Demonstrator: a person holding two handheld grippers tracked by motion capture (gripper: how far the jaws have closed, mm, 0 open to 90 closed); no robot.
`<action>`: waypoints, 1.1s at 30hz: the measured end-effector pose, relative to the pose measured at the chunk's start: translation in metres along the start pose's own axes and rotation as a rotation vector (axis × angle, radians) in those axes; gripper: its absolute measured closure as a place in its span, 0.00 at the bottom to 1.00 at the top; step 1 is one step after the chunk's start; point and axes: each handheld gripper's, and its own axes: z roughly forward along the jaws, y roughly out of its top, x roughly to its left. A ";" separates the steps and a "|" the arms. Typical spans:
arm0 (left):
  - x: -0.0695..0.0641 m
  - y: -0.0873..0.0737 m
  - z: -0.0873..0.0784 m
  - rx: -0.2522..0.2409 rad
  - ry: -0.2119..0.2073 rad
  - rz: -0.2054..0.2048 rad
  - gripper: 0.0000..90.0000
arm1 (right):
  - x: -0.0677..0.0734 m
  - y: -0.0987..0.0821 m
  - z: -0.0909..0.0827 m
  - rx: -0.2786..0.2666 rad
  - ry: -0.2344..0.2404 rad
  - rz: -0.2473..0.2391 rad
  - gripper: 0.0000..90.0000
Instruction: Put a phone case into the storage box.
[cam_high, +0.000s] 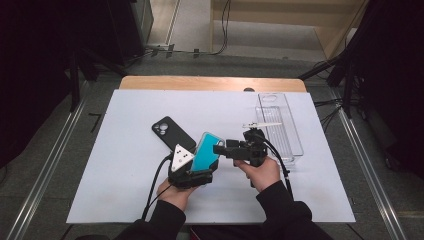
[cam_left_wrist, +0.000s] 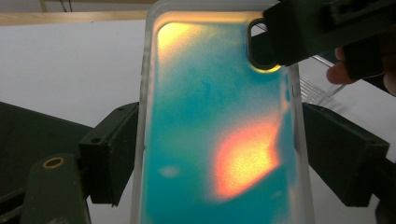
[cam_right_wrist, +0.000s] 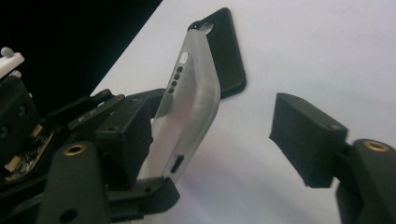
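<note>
Left gripper (cam_high: 196, 172) clamps teal phone case (cam_high: 206, 151) across its width, long axis tilted up and away. Right gripper (cam_high: 223, 148) comes in from the right at the case's top edge, jaws apart, case edge between them, unpinched. Black phone (cam_high: 173, 133) lies flat beyond.

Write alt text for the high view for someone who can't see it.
A person at a white-covered table holds a teal phone case upright in the left gripper, while the right gripper reaches toward its top edge. A black phone lies behind, and a clear tray sits at the right.
</note>
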 end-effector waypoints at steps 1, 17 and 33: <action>-0.001 0.000 0.000 0.004 -0.001 0.002 0.19 | 0.000 0.001 0.001 0.000 0.004 0.013 0.36; -0.008 0.003 -0.003 -0.024 -0.019 0.012 0.19 | 0.000 0.009 -0.007 -0.006 0.119 0.145 0.85; -0.004 0.016 -0.005 0.128 -0.092 -0.055 0.13 | 0.002 0.014 -0.017 -0.022 0.030 0.074 0.86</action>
